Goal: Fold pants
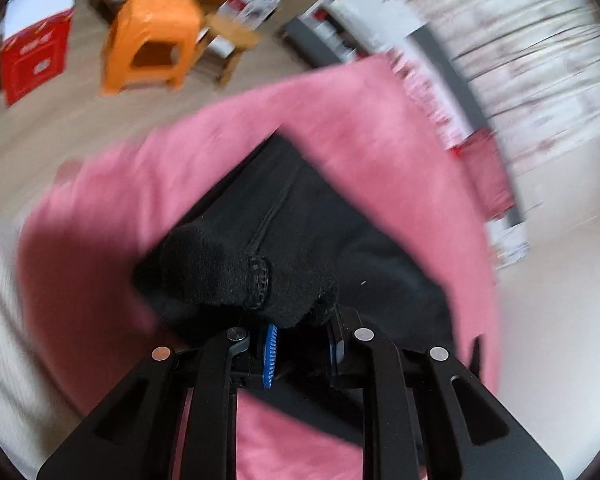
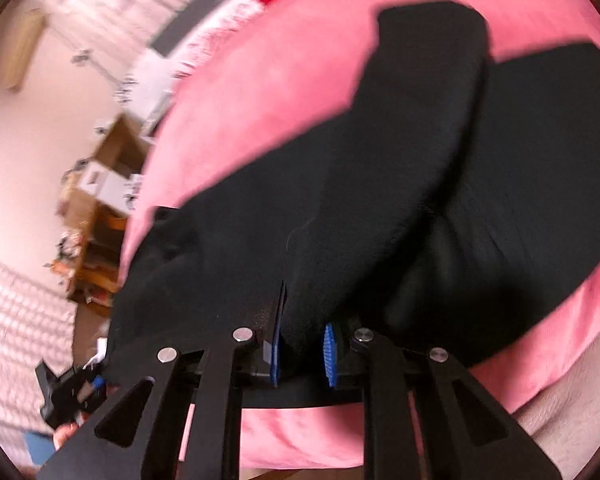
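Black pants (image 2: pixel 400 184) lie on a pink cloth (image 2: pixel 260 88) with both legs spread away from me. My right gripper (image 2: pixel 302 356) is shut on a bunched edge of the pants between its blue pads (image 2: pixel 330 354). In the left wrist view my left gripper (image 1: pixel 300 354) is shut on another thick bunched end of the pants (image 1: pixel 236 272), lifted off the pink cloth (image 1: pixel 360 128). The left gripper (image 2: pixel 70 392) also shows at the lower left of the right wrist view. Both views are motion-blurred.
An orange plastic stool (image 1: pixel 152 40), a red box (image 1: pixel 32 60) and a small wooden stool (image 1: pixel 232 40) stand on the floor beyond the cloth. Wooden shelves with clutter (image 2: pixel 96 232) stand at the left of the right wrist view.
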### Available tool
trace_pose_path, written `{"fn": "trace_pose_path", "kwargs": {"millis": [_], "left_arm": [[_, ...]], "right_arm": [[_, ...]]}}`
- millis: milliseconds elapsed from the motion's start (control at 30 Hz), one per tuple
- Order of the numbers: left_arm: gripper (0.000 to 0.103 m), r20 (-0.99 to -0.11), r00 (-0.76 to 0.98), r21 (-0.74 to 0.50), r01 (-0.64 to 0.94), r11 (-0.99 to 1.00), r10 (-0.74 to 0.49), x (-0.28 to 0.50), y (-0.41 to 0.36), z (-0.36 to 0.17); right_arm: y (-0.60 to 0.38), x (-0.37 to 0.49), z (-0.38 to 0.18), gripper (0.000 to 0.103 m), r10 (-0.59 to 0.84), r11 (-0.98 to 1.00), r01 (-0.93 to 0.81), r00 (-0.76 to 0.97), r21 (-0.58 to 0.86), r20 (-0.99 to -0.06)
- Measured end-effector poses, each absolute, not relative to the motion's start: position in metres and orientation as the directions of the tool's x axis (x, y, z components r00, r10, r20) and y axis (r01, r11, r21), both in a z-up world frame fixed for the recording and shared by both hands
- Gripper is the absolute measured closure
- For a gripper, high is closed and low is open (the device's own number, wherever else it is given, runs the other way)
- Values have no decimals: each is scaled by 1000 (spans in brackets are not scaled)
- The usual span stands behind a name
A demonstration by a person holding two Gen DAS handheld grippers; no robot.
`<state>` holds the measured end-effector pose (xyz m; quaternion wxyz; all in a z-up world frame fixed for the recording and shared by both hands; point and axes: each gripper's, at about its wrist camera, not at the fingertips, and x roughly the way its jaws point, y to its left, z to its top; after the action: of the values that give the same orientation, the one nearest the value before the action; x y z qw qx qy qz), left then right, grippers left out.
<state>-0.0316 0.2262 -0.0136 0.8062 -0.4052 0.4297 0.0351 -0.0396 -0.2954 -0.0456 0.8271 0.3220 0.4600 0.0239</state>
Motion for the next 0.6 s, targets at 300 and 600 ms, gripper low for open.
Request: {"fn": "trace_pose_path", "kwargs": {"millis": [300, 600], "left_arm": [[84, -777, 566, -577, -461, 674, -277, -34, 224, -30], [64, -755, 647, -575, -576, 581, -106, -69, 247, 11]], "right_arm": [[-306, -39, -61, 83, 378, 758, 276, 554, 592, -742], [-347, -62, -21, 37, 176, 755, 373, 677, 539, -714]]}}
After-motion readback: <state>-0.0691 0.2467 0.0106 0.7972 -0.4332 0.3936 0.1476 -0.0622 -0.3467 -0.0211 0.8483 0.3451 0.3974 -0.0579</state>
